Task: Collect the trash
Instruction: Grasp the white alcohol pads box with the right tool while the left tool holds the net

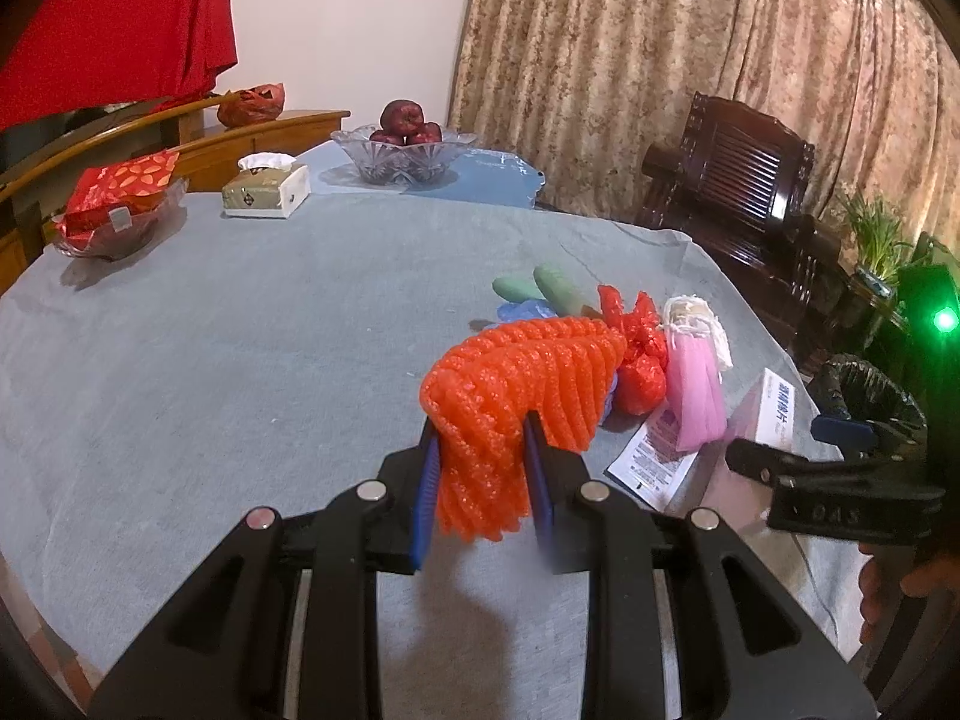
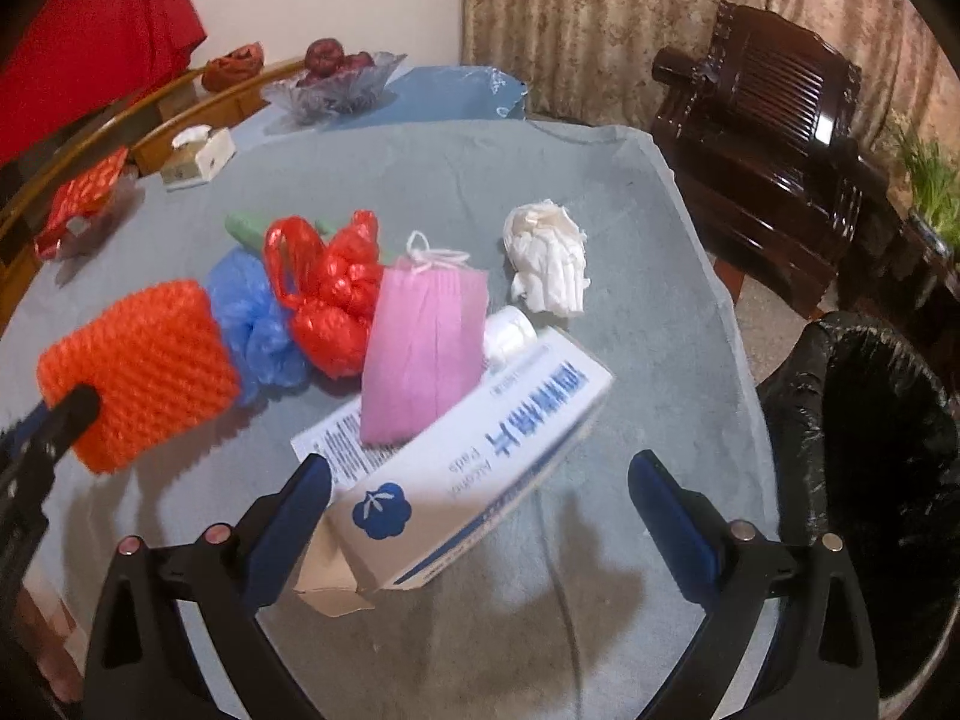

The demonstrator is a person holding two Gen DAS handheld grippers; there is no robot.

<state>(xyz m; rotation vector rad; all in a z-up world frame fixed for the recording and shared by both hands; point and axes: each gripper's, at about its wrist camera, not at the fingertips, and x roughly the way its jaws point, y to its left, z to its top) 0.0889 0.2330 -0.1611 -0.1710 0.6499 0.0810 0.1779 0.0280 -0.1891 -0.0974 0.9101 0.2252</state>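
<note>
Left hand-held gripper [image 1: 480, 468] is clamped on the soft, light foam net [image 1: 522, 384], just left of the box [image 2: 474, 468]; right hand-held gripper [image 2: 480, 498] gapes around that crushable box, best pinched across its sides.

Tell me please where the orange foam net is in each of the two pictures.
Left wrist view: orange foam net at centre, clamped in the left claw.
Right wrist view: orange foam net at the left edge, beside the blue plastic bag.
Shared landmark: the red plastic bag.

a home dining room: clothed table [image 1: 240, 330], fruit bowl [image 1: 402, 159], carved wooden chair [image 1: 738, 180], curtains [image 1: 660, 48].
</note>
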